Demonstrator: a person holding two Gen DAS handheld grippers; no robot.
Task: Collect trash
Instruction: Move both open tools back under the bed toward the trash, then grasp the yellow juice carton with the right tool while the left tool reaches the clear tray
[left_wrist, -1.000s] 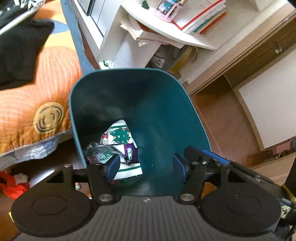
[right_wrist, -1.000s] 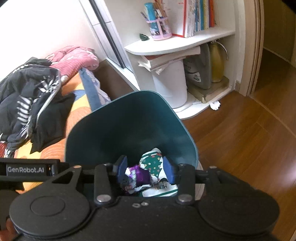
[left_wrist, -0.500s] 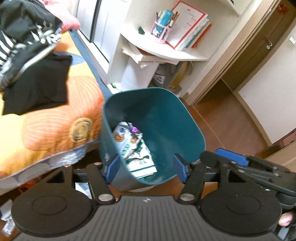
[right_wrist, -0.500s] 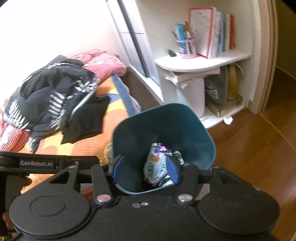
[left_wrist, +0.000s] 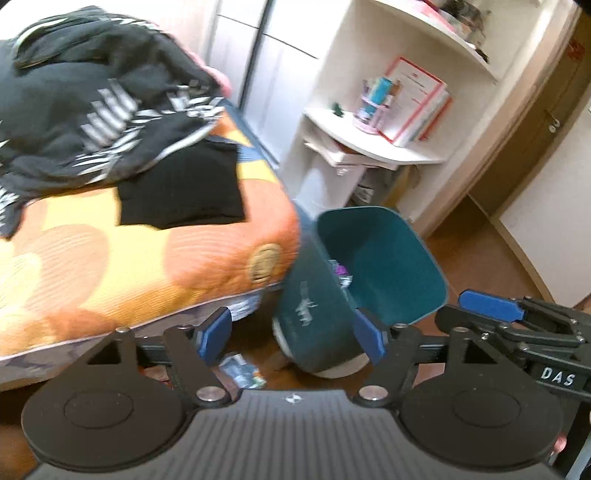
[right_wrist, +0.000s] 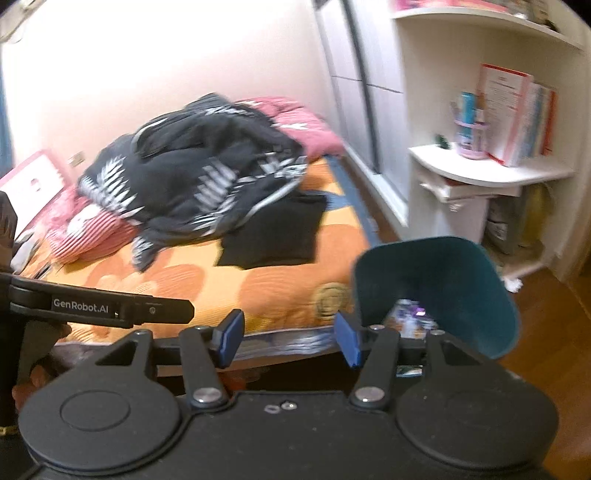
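Both grippers, left and right, have just been opening and hold nothing. Beyond them the teal bin stands on the floor beside the bed (wrappers inside).

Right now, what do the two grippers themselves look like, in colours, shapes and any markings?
Both are matte black. The left gripper has blue pads on angled black fingers, two round discs at its base and a ribbed plate between them. The right gripper has the same blue pads and discs, with a smooth body. "GenRobot.AI" lettering shows on the left gripper in the right wrist view; "DAS" shows on the right one in the left wrist view.
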